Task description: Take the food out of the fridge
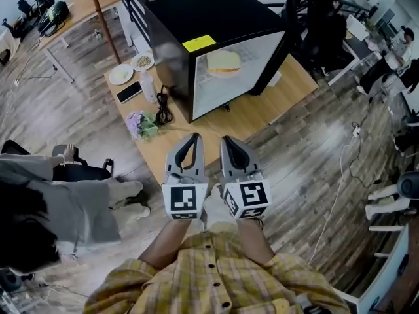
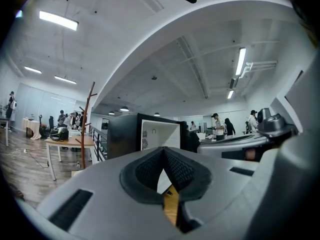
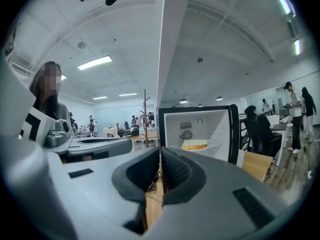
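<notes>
A black mini fridge [image 1: 196, 15] stands open on a wooden table [image 1: 262, 113], its white inside facing me. A sandwich-like piece of food [image 1: 223, 63] lies on the shelf inside, also seen in the right gripper view as the food [image 3: 195, 145]. My left gripper [image 1: 194, 137] and right gripper [image 1: 226, 140] are side by side in front of the table's near corner, well short of the fridge, and point at it. Both are shut with nothing between their jaws. In its own view the left gripper [image 2: 163, 150] faces the fridge [image 2: 145, 136]; the right gripper [image 3: 160, 151] does too.
Left of the fridge the table holds two plates [image 1: 121, 74], a phone [image 1: 129, 91], a bottle [image 1: 149, 87], a coiled cable [image 1: 163, 106] and a small bunch of flowers [image 1: 142, 124]. A person [image 1: 72, 195] sits at the left. Cables lie on the floor at right.
</notes>
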Demonstrator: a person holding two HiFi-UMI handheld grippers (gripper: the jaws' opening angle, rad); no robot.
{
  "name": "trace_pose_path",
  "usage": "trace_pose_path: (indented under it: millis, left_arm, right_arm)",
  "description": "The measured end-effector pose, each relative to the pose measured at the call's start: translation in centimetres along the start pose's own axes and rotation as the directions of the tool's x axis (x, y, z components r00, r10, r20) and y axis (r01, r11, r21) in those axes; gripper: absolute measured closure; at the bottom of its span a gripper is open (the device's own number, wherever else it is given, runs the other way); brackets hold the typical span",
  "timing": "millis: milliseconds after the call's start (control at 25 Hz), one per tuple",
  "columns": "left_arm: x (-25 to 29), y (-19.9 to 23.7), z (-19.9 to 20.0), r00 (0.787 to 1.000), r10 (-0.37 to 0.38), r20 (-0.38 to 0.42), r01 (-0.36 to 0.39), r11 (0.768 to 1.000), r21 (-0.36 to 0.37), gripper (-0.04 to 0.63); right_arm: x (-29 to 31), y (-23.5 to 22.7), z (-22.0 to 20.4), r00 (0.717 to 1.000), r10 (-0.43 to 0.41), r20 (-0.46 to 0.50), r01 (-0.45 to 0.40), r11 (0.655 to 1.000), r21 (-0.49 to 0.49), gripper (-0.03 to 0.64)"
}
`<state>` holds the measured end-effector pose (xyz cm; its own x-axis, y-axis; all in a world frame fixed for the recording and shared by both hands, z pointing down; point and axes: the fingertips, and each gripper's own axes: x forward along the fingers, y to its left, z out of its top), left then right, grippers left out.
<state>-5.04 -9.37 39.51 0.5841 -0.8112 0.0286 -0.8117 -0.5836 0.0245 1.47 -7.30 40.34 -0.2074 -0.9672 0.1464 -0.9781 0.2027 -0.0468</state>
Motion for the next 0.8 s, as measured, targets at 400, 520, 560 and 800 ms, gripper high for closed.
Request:
trace_pose_path:
  millis: [400, 520, 560, 800]
  left_arm:
    - [4.3, -0.1, 0.2, 1.000, 0.016, -0.001, -0.016, 0.999, 0.039, 0.588]
    - [5.9, 0.2, 0.4, 1.000, 0.029, 0.001, -0.029, 0.999, 0.043, 0.588]
    - [6.3, 0.3, 0.4, 0.999, 0.033, 0.002, -0.033, 0.999, 0.043, 0.588]
    - [8.8, 0.7, 0.4, 0.998, 0.057, 0.005, -0.057, 0.997, 0.050, 0.588]
  right_arm:
    - [4.4, -3.4, 0.3, 1.000, 0.025, -0.004, -0.025, 1.000, 0.012, 0.607]
    - [5.9, -4.4, 0.6, 0.999, 0.039, -0.004, -0.039, 0.999, 0.012, 0.607]
    - [6.3, -4.8, 0.6, 0.999, 0.041, -0.003, -0.041, 0.999, 0.014, 0.607]
    - [8.9, -7.3, 0.1, 0.997, 0.072, -0.005, -0.071, 0.991, 0.112, 0.607]
